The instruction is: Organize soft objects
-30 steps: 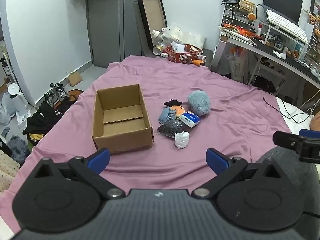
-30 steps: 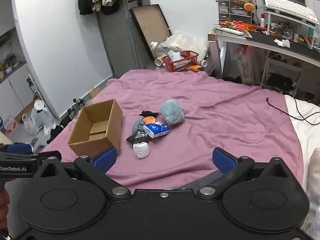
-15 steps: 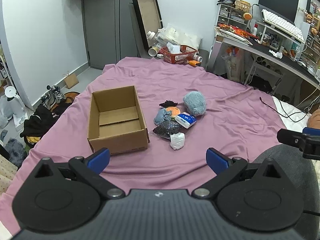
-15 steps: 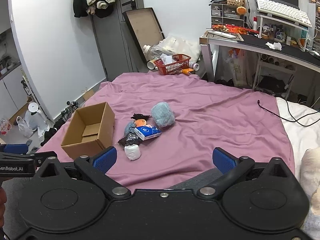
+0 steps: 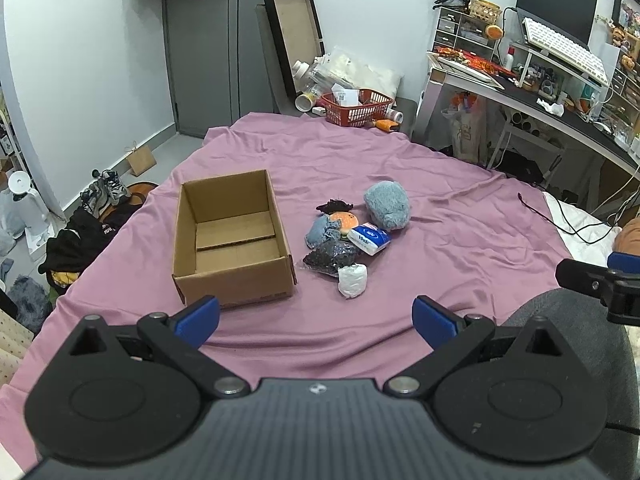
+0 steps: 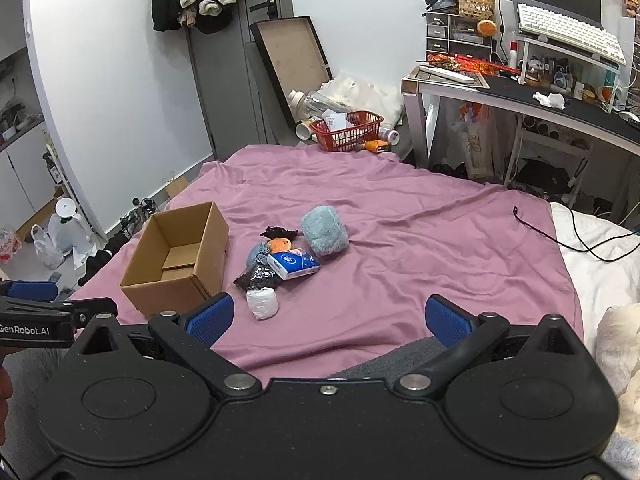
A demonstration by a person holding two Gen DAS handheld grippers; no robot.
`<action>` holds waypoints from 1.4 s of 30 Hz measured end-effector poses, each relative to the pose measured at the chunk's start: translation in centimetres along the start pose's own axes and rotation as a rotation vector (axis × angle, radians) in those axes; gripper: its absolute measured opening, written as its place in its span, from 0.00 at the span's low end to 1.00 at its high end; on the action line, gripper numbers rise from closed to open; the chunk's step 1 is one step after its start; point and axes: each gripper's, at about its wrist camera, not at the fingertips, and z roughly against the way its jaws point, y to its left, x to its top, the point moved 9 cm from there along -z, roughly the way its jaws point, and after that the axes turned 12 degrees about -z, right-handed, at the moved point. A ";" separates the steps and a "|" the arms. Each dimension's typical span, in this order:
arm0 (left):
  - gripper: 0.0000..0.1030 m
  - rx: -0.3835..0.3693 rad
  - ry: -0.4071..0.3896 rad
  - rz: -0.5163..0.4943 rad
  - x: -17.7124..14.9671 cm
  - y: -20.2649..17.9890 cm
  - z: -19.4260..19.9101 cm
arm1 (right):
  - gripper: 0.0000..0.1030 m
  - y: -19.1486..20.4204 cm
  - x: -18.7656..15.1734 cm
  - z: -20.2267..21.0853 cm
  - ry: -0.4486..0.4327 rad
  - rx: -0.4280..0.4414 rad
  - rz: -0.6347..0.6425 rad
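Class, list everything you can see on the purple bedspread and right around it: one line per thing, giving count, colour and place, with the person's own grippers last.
cardboard box: one, brown, open and empty, left on the bedspread
fluffy ball: one, grey-blue, far right of the pile
tissue pack: one, blue and white, in front of the fluffy ball
orange plush: one, orange, middle of the pile
black speckled pouch: one, near side of the pile
white bundle: one, nearest item of the pile
red basket: one, beyond the bed's far edge
left gripper: one, black with blue pads, open
right gripper: one, black with blue pads, open
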 end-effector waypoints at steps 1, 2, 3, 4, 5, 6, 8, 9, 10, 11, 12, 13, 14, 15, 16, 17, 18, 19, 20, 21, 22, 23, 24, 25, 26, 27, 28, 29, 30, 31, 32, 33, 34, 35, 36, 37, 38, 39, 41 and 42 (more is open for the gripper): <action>0.99 0.000 0.001 -0.001 0.0 0.0 0.0 | 1.00 0.0 -0.1 -0.1 0.003 0.000 0.000; 0.99 0.000 0.001 -0.001 0.0 0.1 0.0 | 1.00 0.0 -0.1 -0.1 0.003 0.000 0.001; 0.99 0.000 0.000 0.000 0.0 0.1 0.0 | 1.00 0.0 -0.1 -0.1 0.002 -0.001 0.002; 0.99 -0.001 0.000 0.000 0.0 0.1 0.0 | 1.00 0.0 -0.1 -0.1 0.002 -0.003 0.004; 0.99 -0.002 0.000 0.002 -0.1 0.2 -0.1 | 1.00 0.0 -0.1 -0.1 0.000 -0.005 0.006; 0.99 -0.002 -0.001 0.004 -0.1 0.2 -0.1 | 1.00 0.0 -0.1 -0.2 -0.001 -0.008 0.009; 0.99 -0.002 -0.001 0.005 -0.1 0.2 -0.1 | 1.00 -0.1 -0.2 -0.2 -0.001 -0.011 0.009; 0.99 -0.003 -0.002 0.006 -0.1 0.2 -0.1 | 1.00 -0.1 -0.2 -0.2 -0.001 -0.012 0.008; 0.99 -0.002 -0.003 0.007 -0.1 0.3 -0.1 | 1.00 -0.1 -0.2 -0.2 -0.001 -0.012 0.008; 0.99 -0.002 -0.003 0.010 -0.1 0.3 -0.2 | 1.00 -0.1 -0.2 -0.1 -0.002 -0.014 0.008; 0.99 -0.002 -0.001 0.011 -0.1 0.3 -0.2 | 1.00 -0.2 -0.2 -0.1 -0.003 -0.015 0.009; 0.99 -0.004 -0.002 0.009 -0.1 0.2 -0.2 | 1.00 -0.2 -0.2 -0.1 -0.004 -0.015 0.009; 0.99 -0.004 -0.002 0.008 -0.1 0.2 -0.2 | 1.00 -0.2 -0.2 -0.1 -0.003 -0.014 0.008; 0.99 -0.004 -0.003 0.007 -0.1 0.3 -0.1 | 1.00 -0.2 -0.2 -0.1 -0.002 -0.013 0.008; 0.99 -0.004 -0.002 0.008 -0.1 0.3 -0.2 | 1.00 -0.2 -0.3 -0.1 -0.001 -0.013 0.009; 0.99 -0.005 -0.001 0.010 -0.1 0.3 -0.2 | 1.00 -0.2 -0.3 -0.1 -0.001 -0.013 0.010; 0.99 -0.005 -0.002 0.011 -0.1 0.3 -0.2 | 1.00 -0.1 -0.3 -0.1 -0.001 -0.012 0.011; 0.99 -0.005 -0.002 0.010 -0.1 0.3 -0.2 | 1.00 -0.1 -0.3 -0.1 -0.001 -0.011 0.012; 0.99 -0.003 0.000 0.012 -0.1 0.3 -0.2 | 1.00 0.0 -0.3 -0.1 0.002 -0.011 0.013; 0.99 -0.002 0.001 0.014 -0.1 0.3 -0.2 | 1.00 0.0 -0.4 -0.2 0.004 -0.011 0.014; 0.99 -0.001 0.002 0.016 0.0 0.4 -0.3 | 1.00 0.1 -0.4 -0.2 0.006 -0.010 0.015; 0.99 0.000 0.004 0.019 -0.1 0.5 -0.4 | 1.00 0.1 -0.4 -0.2 0.005 -0.010 0.016; 0.99 0.001 0.004 0.021 -0.1 0.5 -0.4 | 1.00 0.1 -0.4 -0.2 0.005 -0.010 0.015; 0.99 0.003 0.004 0.024 -0.1 0.5 -0.4 | 1.00 0.1 -0.4 -0.3 0.006 -0.010 0.014; 0.99 0.007 0.002 0.026 -0.1 0.6 -0.3 | 1.00 0.1 -0.4 -0.3 0.005 -0.010 0.014; 0.99 0.008 0.001 0.028 0.0 0.6 -0.3 | 1.00 0.1 -0.5 -0.3 0.005 -0.009 0.011; 0.99 0.006 0.001 0.029 0.0 0.7 -0.4 | 1.00 0.1 -0.5 -0.3 0.007 -0.007 0.009; 0.99 0.007 0.001 0.029 -0.1 0.7 -0.4 | 1.00 0.1 -0.5 -0.4 0.009 -0.005 0.005; 0.99 0.008 0.001 0.028 -0.1 0.7 -0.4 | 1.00 0.1 -0.5 -0.5 0.013 -0.003 0.002; 0.99 0.008 0.000 0.027 -0.1 0.7 -0.4 | 1.00 0.1 -0.4 -0.6 0.016 -0.002 -0.001; 0.99 0.007 0.000 0.027 -0.1 0.7 -0.4 | 1.00 0.1 -0.4 -0.6 0.017 -0.002 -0.001; 0.99 0.005 0.001 0.027 -0.1 0.7 -0.4 | 1.00 0.1 -0.4 -0.7 0.018 -0.003 -0.001; 0.99 0.004 0.003 0.028 -0.1 0.7 -0.5 | 1.00 0.1 -0.4 -0.7 0.018 -0.002 0.000; 0.99 0.002 0.005 0.028 0.0 0.7 -0.6 | 1.00 0.0 -0.4 -0.8 0.019 -0.001 -0.001; 0.99 0.000 0.007 0.028 0.1 0.7 -0.7 | 1.00 0.0 -0.3 -0.9 0.021 0.000 -0.002; 0.99 0.000 0.008 0.026 0.2 0.6 -0.8 | 1.00 0.1 -0.3 -1.0 0.024 0.001 -0.003; 0.99 -0.001 0.008 0.026 0.2 0.6 -0.9 | 1.00 0.0 -0.2 -1.1 0.026 0.003 -0.005; 0.99 0.000 0.006 0.027 0.3 0.6 -0.9 | 1.00 0.0 -0.2 -1.2 0.028 0.005 -0.005; 0.99 0.000 0.006 0.030 0.5 0.7 -1.3 | 1.00 0.0 -0.1 -1.5 0.031 0.008 -0.004; 0.99 0.001 0.007 0.032 0.7 0.7 -1.4 | 1.00 0.0 0.0 -1.6 0.030 0.010 -0.005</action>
